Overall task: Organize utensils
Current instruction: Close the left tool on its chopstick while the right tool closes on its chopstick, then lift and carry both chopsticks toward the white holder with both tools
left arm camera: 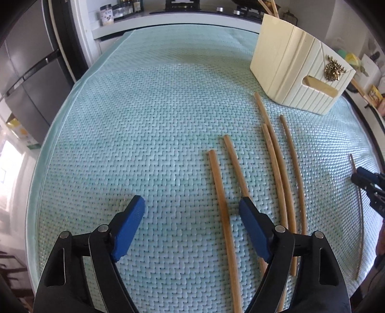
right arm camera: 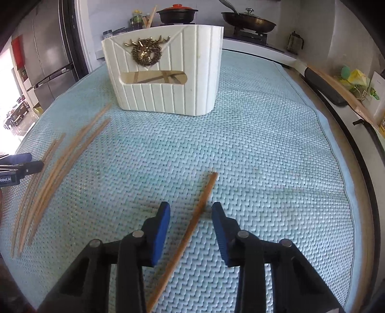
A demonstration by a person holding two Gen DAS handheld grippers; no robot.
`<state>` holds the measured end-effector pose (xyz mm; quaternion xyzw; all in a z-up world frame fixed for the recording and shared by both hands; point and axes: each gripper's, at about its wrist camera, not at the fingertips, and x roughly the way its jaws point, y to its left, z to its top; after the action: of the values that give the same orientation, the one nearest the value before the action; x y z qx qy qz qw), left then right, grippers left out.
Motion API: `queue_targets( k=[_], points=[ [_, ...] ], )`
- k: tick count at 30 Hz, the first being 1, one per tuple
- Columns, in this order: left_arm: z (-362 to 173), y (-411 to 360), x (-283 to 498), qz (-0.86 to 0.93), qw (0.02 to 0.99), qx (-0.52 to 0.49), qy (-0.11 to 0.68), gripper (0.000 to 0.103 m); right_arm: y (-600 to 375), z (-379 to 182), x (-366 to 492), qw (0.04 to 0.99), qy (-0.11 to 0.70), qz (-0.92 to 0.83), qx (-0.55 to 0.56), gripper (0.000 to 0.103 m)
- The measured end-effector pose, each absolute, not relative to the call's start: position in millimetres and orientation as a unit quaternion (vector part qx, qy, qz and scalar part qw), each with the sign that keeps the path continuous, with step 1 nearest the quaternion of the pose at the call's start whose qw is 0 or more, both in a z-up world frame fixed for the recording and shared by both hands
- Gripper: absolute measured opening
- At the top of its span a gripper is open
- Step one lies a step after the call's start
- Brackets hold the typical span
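Note:
Several wooden chopsticks [left arm camera: 276,154] lie side by side on a pale green woven mat [left arm camera: 144,120]. My left gripper [left arm camera: 191,201] hovers open over their near ends, with the leftmost chopstick [left arm camera: 222,209] lying between its fingers, untouched. My right gripper [right arm camera: 191,205] is open around a single chopstick [right arm camera: 195,221] that lies apart on the mat; its pads stand clear of the stick on both sides. A cream ribbed utensil holder [right arm camera: 204,72] with a gold deer emblem stands upright at the back, and chopsticks show through its front slot. The group of chopsticks [right arm camera: 60,163] is to the left in the right wrist view.
Behind the mat, a stove carries a black pot with a red lid [right arm camera: 176,13] and a lidded pan [right arm camera: 247,21]. A steel fridge [right arm camera: 48,53] stands at the left. The table's dark rim [right arm camera: 356,144] curves along the right, past the mat's edge.

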<state>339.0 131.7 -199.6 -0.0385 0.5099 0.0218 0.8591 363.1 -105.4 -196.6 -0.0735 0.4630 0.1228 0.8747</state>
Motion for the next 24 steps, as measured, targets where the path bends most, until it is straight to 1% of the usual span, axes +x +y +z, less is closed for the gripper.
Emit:
queue_targets(
  k=[1, 2, 3, 4, 5, 6, 7, 8, 10, 11, 13, 14, 17, 21, 24],
  points=[
    [-199, 130, 342, 0.019, 0.856, -0.034, 0.515, 0.075, -105, -196, 367, 0.873, 0.467, 0.123, -0.073, 0.028],
    [-199, 128, 345, 0.017, 0.854, -0.027, 0.52, 0.074, -105, -196, 371, 0.871, 0.471, 0.124, -0.071, 0.026],
    [-199, 127, 348, 0.012, 0.852, -0.021, 0.523, 0.07, -106, -195, 375, 0.869, 0.474, 0.125, -0.071, 0.024],
    [-198, 125, 350, 0.007, 0.85, -0.019, 0.526, 0.064, -106, -194, 379, 0.867, 0.478, 0.124, -0.073, 0.019],
    [-197, 122, 352, 0.004, 0.848, -0.017, 0.53, 0.061, -105, -194, 382, 0.865, 0.48, 0.124, -0.076, 0.016],
    [-196, 121, 355, 0.003, 0.846, -0.016, 0.532, 0.052, -105, -193, 385, 0.863, 0.483, 0.126, -0.075, 0.013],
    [-195, 119, 356, 0.001, 0.846, -0.015, 0.533, 0.046, -105, -193, 388, 0.862, 0.486, 0.128, -0.072, 0.011],
    [-195, 117, 358, 0.001, 0.845, -0.014, 0.535, 0.044, -105, -192, 390, 0.86, 0.488, 0.129, -0.07, 0.011],
    [-195, 116, 365, 0.001, 0.845, -0.013, 0.535, 0.034, -107, -192, 399, 0.859, 0.491, 0.131, -0.063, 0.01],
    [-194, 116, 367, 0.0, 0.846, -0.014, 0.533, 0.032, -107, -192, 402, 0.858, 0.492, 0.132, -0.058, 0.01],
    [-194, 116, 371, 0.0, 0.848, -0.016, 0.53, 0.012, -110, -192, 408, 0.857, 0.495, 0.135, -0.042, 0.008],
    [-194, 117, 373, 0.0, 0.848, -0.02, 0.529, 0.008, -113, -193, 412, 0.856, 0.497, 0.137, -0.033, 0.008],
    [-195, 127, 377, -0.004, 0.85, -0.049, 0.525, 0.005, -120, -193, 417, 0.854, 0.5, 0.142, -0.004, 0.006],
    [-193, 137, 378, -0.005, 0.854, -0.069, 0.515, 0.005, -135, -186, 420, 0.857, 0.491, 0.154, 0.035, 0.006],
    [-180, 142, 365, -0.006, 0.864, -0.084, 0.497, 0.005, -146, -171, 416, 0.863, 0.473, 0.168, 0.063, 0.006]
  ],
)
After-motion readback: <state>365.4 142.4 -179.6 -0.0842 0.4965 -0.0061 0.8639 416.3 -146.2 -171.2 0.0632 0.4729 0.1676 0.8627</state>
